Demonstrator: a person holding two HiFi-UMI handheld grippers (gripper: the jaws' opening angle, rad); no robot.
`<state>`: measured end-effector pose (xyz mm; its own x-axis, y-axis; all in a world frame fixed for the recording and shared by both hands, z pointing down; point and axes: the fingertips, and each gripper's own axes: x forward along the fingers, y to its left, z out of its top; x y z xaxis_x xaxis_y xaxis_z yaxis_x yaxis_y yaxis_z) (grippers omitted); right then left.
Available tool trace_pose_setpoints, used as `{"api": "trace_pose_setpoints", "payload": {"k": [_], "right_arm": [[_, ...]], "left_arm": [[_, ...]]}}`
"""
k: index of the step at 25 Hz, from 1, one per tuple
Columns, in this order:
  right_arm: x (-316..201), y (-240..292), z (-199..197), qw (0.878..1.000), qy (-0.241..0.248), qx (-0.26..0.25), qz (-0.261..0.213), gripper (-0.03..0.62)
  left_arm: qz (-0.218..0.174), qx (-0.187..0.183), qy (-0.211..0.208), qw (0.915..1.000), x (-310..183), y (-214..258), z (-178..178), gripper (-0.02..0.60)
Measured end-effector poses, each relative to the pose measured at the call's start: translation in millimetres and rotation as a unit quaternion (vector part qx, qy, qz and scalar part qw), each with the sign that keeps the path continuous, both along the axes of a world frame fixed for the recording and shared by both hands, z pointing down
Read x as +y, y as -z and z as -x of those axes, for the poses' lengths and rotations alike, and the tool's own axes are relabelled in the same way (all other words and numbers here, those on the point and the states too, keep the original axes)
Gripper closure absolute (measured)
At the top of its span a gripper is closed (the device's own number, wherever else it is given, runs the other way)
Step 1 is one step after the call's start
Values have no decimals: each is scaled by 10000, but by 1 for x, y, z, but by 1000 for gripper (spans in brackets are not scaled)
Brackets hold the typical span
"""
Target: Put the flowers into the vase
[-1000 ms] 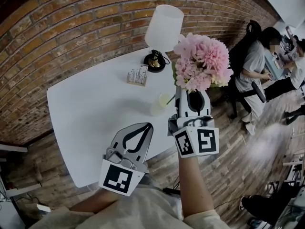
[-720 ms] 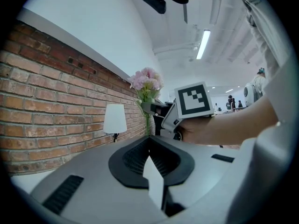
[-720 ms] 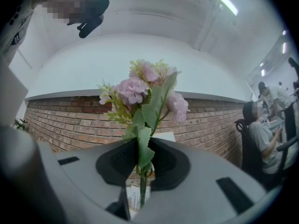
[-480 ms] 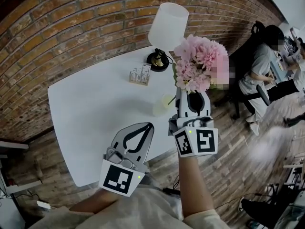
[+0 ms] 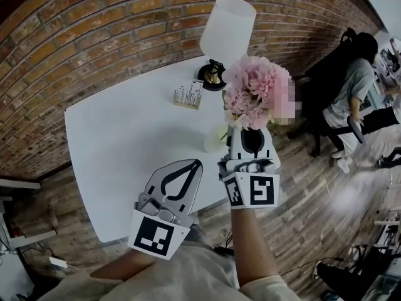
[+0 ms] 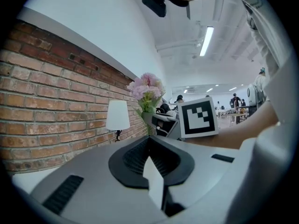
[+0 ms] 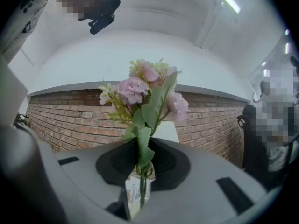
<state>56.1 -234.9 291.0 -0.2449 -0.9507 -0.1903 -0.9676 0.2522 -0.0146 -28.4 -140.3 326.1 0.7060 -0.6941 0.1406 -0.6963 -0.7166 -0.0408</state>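
Note:
A bunch of pink flowers [image 5: 255, 93] with green leaves stands upright in my right gripper [image 5: 248, 128], which is shut on the stems. The right gripper view shows the stems and a leaf [image 7: 141, 146] pinched between the jaws, with the blooms [image 7: 135, 90] above. The vase [image 5: 215, 137], a pale translucent cup, stands on the white table [image 5: 125, 143] near its front right edge, just left of and below the bunch. My left gripper [image 5: 195, 164] hangs shut and empty over the table's front edge; in its own view [image 6: 149, 140] the flowers [image 6: 147, 87] are ahead.
A white-shaded lamp [image 5: 227, 24] on a dark base stands at the table's far right. A small wooden holder [image 5: 188, 96] sits left of it. A brick wall [image 5: 94, 30] runs behind the table. A person [image 5: 360, 74] sits on a dark chair at the right.
My right gripper has sunk a little with the flowers, closer to the vase. The left gripper has stayed where it was.

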Motion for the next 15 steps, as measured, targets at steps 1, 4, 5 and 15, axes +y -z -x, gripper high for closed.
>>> {"api": "trace_pose_setpoints", "payload": {"k": [1, 4, 5, 15], "right_arm": [[0, -3, 0, 10000, -4, 8, 6, 525], [-1, -11, 1, 10000, -8, -8, 41, 525], [-2, -14, 2, 10000, -4, -9, 56, 525], [-6, -43, 4, 9996, -11, 151, 226, 525]], "left_arm": [[2, -5, 10, 10000, -1, -1, 0, 572], [44, -28, 32, 10000, -3, -3, 0, 572], [53, -39, 37, 10000, -4, -4, -1, 572], [132, -175, 44, 9998, -15, -15, -6, 572]]}}
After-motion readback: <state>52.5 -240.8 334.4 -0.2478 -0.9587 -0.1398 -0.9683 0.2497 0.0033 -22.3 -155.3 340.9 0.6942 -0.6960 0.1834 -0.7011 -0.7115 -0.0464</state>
